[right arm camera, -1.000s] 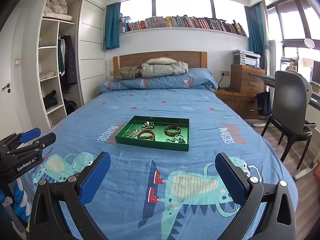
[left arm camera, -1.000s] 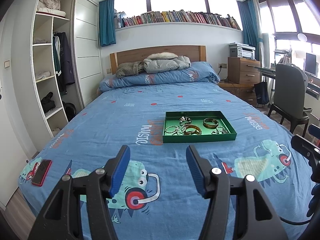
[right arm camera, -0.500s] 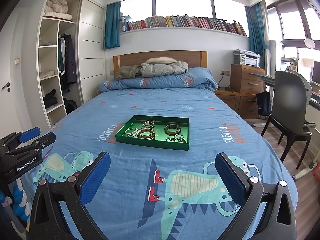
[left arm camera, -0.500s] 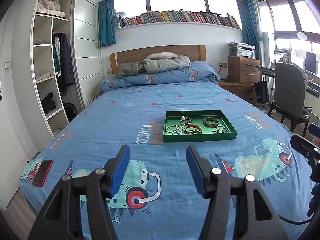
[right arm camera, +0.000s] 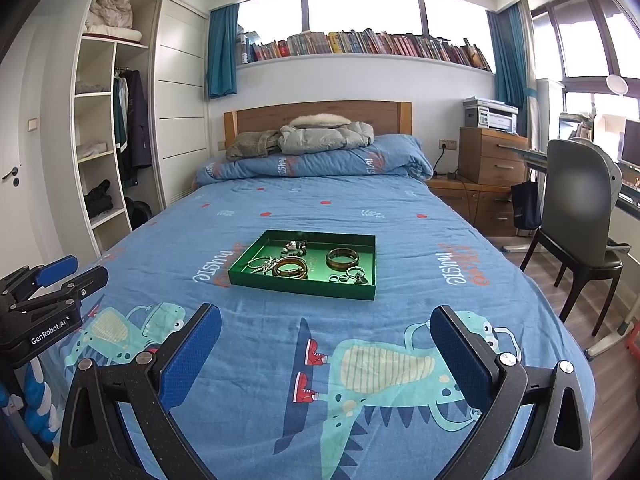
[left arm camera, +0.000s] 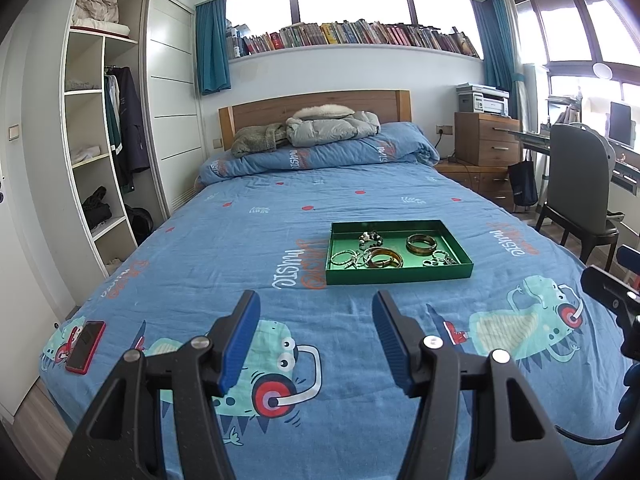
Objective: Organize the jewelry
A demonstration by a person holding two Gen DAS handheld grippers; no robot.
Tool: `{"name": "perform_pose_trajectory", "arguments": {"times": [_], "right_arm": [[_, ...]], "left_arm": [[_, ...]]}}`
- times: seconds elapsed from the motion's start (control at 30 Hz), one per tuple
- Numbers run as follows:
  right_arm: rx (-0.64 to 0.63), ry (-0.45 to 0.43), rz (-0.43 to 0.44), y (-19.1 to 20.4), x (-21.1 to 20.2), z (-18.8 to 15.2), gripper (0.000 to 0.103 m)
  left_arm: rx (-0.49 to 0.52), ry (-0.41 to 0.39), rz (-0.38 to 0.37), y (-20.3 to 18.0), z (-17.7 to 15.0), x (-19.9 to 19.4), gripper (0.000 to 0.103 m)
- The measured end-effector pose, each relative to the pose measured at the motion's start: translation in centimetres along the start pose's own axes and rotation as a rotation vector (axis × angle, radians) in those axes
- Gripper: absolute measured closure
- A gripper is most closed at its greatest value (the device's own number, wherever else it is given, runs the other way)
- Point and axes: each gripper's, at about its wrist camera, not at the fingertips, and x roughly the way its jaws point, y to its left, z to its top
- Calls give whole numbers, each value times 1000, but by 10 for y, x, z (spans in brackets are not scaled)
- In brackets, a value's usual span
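Note:
A shallow green tray [left arm camera: 400, 274] lies on the blue bedspread; it also shows in the right wrist view [right arm camera: 304, 282]. It holds jewelry: a brown bangle [left arm camera: 421, 243] [right arm camera: 342, 258], stacked brown-gold bangles [left arm camera: 384, 258] [right arm camera: 291, 267], thin silver bangles [left arm camera: 343, 258] [right arm camera: 261, 263], small rings [left arm camera: 438, 259] [right arm camera: 347, 275] and a beaded piece [left arm camera: 369, 236] [right arm camera: 295, 246]. My left gripper [left arm camera: 316, 322] is open and empty, short of the tray. My right gripper [right arm camera: 326, 332] is wide open and empty, also short of the tray.
A red phone [left arm camera: 85, 346] lies at the bed's front left corner. Jackets [left arm camera: 316, 126] lie on the folded duvet by the headboard. An open wardrobe [left arm camera: 100, 152] stands left. A chair [right arm camera: 580, 216], desk and drawers [right arm camera: 490, 160] stand right.
Almost nothing differs; the left wrist view has shifted very slightly. Both grippers stay open and the jewelry has not moved.

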Motion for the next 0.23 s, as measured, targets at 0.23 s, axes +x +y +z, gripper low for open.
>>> {"name": "perform_pose_trajectory", "arguments": {"times": [0.23], "right_arm": [[1,1,1,0,0,0,0]], "left_arm": [[-1,-2,0,0,0,-1,47]]}}
